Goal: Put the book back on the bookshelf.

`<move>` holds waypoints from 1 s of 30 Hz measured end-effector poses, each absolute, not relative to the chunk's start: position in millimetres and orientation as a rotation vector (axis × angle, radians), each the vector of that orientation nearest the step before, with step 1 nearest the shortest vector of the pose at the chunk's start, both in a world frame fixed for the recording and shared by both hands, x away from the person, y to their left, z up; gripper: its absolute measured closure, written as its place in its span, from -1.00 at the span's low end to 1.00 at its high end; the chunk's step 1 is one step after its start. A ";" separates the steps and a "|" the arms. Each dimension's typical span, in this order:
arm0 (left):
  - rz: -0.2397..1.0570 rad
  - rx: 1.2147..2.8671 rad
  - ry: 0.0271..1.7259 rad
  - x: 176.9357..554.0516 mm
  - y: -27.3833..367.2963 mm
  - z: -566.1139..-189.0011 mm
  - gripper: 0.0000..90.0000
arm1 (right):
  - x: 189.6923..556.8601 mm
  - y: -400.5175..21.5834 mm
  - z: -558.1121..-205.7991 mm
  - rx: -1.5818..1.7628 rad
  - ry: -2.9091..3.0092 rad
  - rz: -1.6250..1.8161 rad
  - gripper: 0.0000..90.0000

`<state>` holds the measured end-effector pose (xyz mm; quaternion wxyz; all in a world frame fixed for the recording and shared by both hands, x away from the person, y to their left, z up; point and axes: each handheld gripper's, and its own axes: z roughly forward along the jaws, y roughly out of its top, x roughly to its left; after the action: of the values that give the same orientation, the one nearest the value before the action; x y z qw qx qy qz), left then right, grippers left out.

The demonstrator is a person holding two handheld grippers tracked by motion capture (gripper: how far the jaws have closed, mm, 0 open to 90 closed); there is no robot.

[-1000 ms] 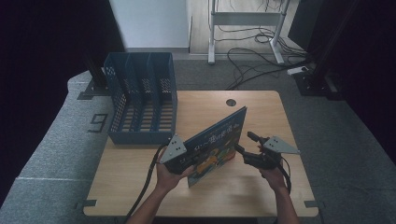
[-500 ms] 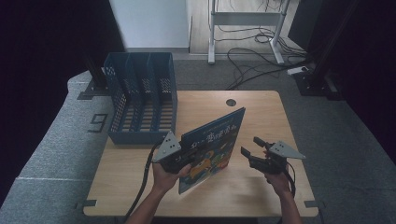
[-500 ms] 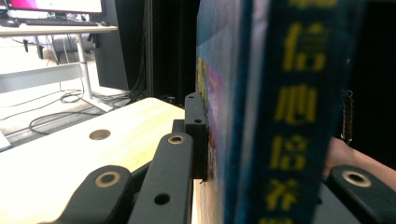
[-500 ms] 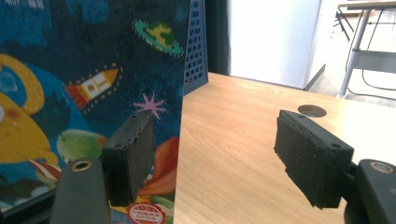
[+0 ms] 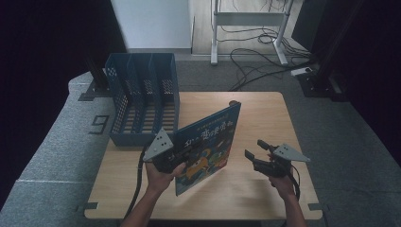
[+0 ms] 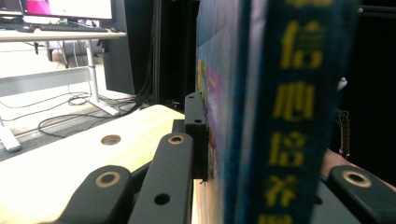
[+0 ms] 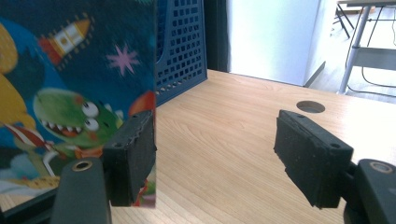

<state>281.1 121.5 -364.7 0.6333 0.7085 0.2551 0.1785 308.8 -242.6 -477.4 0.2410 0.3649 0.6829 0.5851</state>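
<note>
Book (image 5: 208,142) clamped upright in left hand-held gripper (image 5: 176,158).

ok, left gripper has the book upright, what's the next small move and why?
Probably carry the book left toward the blue file rack and line it up with a slot. The left gripper is shut on its edge, the book stands tilted beside the rack, and the right gripper is open, apart from it.
</note>
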 end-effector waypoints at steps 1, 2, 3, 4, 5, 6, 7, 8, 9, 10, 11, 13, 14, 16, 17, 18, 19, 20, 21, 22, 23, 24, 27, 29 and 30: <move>0.412 1.616 0.586 280.8 123.4 -363.4 0.84 | 308.8 -242.8 -478.0 1.000 1.870 1.599 -0.37; 0.414 1.611 0.589 280.5 125.3 -362.0 0.84 | 308.8 -243.0 -478.4 1.002 1.872 1.597 -0.37; 0.416 1.607 0.591 280.3 127.7 -360.6 0.84 | 308.7 -243.3 -478.8 1.004 1.872 1.594 -0.37; 0.416 1.607 0.591 280.3 127.7 -360.6 0.84 | 308.6 -243.6 -479.2 1.006 1.871 1.594 -0.37; 0.415 1.598 0.599 280.3 132.5 -357.7 0.84 | 308.5 -244.4 -479.4 1.007 1.872 1.593 -0.37; 0.414 1.593 0.602 280.6 135.8 -355.6 0.84 | 308.5 -244.8 -479.6 1.008 1.870 1.593 -0.37; 0.412 1.589 0.606 280.8 137.8 -354.2 0.84 | 308.4 -245.2 -479.8 1.014 1.869 1.594 -0.37; 0.407 1.583 0.611 281.2 140.3 -352.4 0.84 | 308.5 -245.5 -480.1 1.015 1.868 1.593 -0.37; 0.403 1.577 0.614 281.8 143.0 -350.6 0.84 | 308.8 -245.8 -480.5 1.015 1.870 1.591 -0.37; 0.400 1.570 0.617 282.4 145.5 -348.8 0.83 | 309.3 -245.6 -481.1 1.014 1.872 1.589 -0.37; 0.399 1.563 0.618 282.8 148.6 -346.7 0.83 | 309.7 -245.1 -481.7 1.014 1.875 1.585 -0.37; 0.406 1.554 0.618 282.5 152.3 -343.8 0.83 | 310.5 -243.5 -483.3 1.012 1.886 1.576 -0.37; 0.411 1.550 0.622 282.0 154.0 -342.4 0.84 | 310.7 -242.9 -483.9 1.011 1.888 1.572 -0.37; 0.431 1.546 0.626 281.2 157.2 -339.9 0.83 | 311.5 -241.9 -485.7 1.011 1.896 1.561 -0.37; 0.440 1.544 0.629 280.8 158.6 -338.9 0.83 | 311.7 -241.7 -486.3 1.013 1.899 1.559 -0.37; 0.440 1.544 0.629 280.8 158.6 -338.9 0.83 | 312.0 -241.7 -487.2 1.018 1.903 1.555 -0.37; 0.456 1.540 0.636 280.0 161.1 -337.2 0.83 | 312.7 -241.8 -488.5 1.023 1.907 1.550 -0.37; 0.461 1.538 0.640 279.8 162.2 -336.7 0.83 | 313.2 -242.0 -489.4 1.027 1.909 1.548 -0.37; 0.464 1.537 0.641 279.9 163.1 -336.4 0.83 | 313.9 -242.2 -490.7 1.036 1.911 1.545 -0.37; 0.464 1.537 0.641 279.9 163.9 -336.2 0.83 | 314.8 -242.4 -492.2 1.046 1.914 1.542 -0.37; 0.465 1.536 0.644 279.9 164.5 -336.1 0.83 | 315.7 -242.7 -493.8 1.057 1.917 1.536 -0.37; 0.465 1.535 0.645 280.0 165.1 -336.3 0.84 | 316.6 -242.7 -495.6 1.072 1.916 1.534 -0.37; 0.466 1.529 0.648 280.1 165.9 -337.2 0.84 | 320.4 -242.5 -501.6 1.129 1.927 1.498 -0.37; 0.467 1.527 0.650 280.1 166.3 -337.7 0.83 | 321.7 -242.1 -504.1 1.145 1.932 1.478 -0.37; 0.458 1.525 0.655 280.3 166.3 -338.2 0.83 | 324.3 -240.2 -511.1 1.182 1.942 1.447 -0.36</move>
<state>280.3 166.3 -338.2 0.6518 0.6717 0.2886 0.2016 324.3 -240.2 -511.1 0.2215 0.4279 0.7026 0.5236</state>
